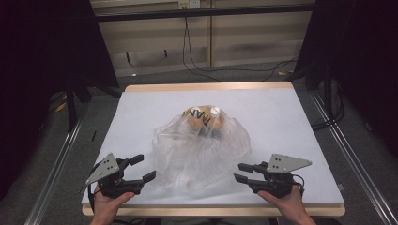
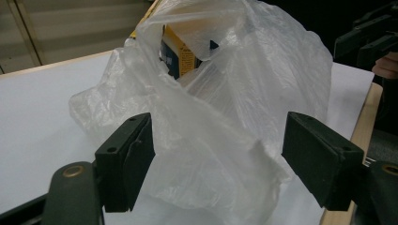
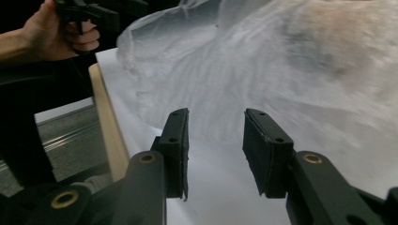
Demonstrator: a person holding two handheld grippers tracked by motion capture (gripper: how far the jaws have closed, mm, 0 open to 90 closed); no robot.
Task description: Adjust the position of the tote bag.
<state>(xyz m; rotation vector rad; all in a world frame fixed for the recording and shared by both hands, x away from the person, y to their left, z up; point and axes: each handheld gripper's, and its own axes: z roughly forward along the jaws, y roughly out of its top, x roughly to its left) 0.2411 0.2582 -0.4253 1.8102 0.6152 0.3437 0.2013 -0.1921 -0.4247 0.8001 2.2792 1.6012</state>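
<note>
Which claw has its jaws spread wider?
The left claw: its jaws gape beside the clear plastic bag, while the right claw shows a narrow gap.

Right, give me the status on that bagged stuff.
Done: the yellow printed box sits inside the crumpled clear plastic bag mid-table. In hand: nothing; the left tongs and right tongs stand open beside the bag, off it. Left: gripping the bag.

Pale wood-edged table point(image 1: 300, 140) on grey floor point(image 1: 155, 77), beige panelled wall point(image 1: 253, 37) behind, black cables point(image 1: 197, 65) trailing, dark curtains point(image 1: 42, 56) either side, metal rails point(image 1: 51, 173).
</note>
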